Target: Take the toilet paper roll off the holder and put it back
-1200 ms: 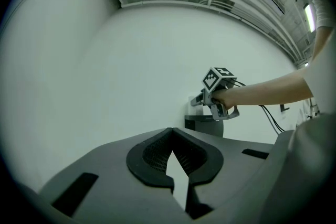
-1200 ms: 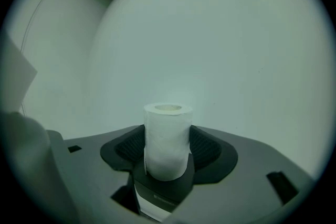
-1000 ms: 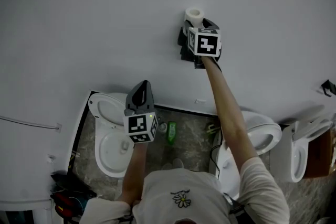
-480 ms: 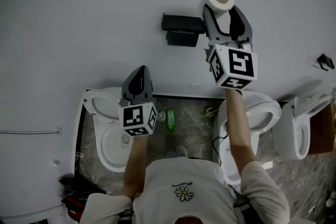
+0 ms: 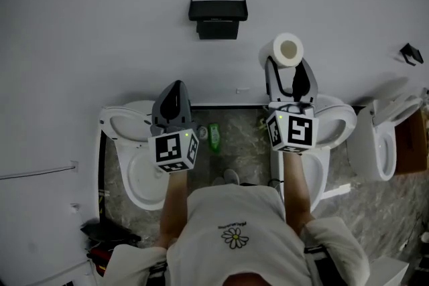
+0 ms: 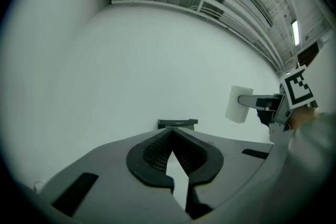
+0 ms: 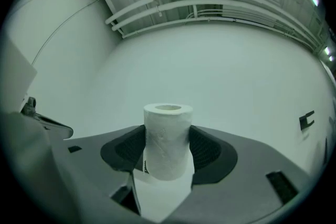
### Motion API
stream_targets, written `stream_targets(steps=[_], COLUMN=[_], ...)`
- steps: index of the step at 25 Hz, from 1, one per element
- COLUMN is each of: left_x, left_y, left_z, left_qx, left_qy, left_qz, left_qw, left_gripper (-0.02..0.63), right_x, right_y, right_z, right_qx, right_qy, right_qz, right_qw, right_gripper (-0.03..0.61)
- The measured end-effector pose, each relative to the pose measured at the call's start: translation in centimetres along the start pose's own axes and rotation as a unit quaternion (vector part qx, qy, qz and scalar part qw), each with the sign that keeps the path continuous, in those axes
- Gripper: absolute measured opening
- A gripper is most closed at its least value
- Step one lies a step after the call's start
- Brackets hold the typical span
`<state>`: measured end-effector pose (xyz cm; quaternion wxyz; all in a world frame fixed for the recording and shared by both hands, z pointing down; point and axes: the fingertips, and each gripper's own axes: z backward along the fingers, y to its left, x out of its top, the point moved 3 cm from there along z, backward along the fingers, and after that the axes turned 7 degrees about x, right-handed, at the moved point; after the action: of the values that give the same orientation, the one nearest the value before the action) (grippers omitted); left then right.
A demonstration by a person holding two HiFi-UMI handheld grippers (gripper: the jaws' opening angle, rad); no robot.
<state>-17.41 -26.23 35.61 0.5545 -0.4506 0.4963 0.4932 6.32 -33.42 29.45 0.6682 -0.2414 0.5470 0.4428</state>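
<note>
While pinched between jaws of right hand-held gripper (image 5: 287,67), toilet paper roll (image 5: 288,50) hangs apart from holder (image 5: 218,13).

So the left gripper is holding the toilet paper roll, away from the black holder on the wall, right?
Not quite. It is the right gripper that holds the toilet paper roll, as the right gripper view shows. The left gripper is shut and empty. The roll is indeed away from the black holder on the wall.
</note>
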Motion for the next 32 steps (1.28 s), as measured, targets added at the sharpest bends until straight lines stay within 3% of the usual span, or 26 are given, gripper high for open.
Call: stream_targets(steps=[15, 28, 32], left_x=[-1.3, -1.0, -0.7], left_y=[-0.5, -1.0, -1.1], left_z=[1.6, 1.6, 1.1], left_qx=[0.002, -0.008, -0.009], left_qy=[0.003, -0.003, -0.005], left_qz=[-0.012, -0.010, -0.008], left_qw=[0.9999, 0.9999, 0.9999], left_gripper=[0.017, 0.017, 0.017], right_x=[-7.0, -6.9, -4.5], right_y=[1.7, 2.2, 1.2], right_z=[7.5, 8.2, 5.9], right_qx=[-0.004, 0.001, 0.004], right_qy=[0.096, 0.097, 0.057], right_qz=[-0.021, -0.028, -0.037], right_qw=[0.995, 0.995, 0.998], right_gripper=[0.265, 0.265, 0.264])
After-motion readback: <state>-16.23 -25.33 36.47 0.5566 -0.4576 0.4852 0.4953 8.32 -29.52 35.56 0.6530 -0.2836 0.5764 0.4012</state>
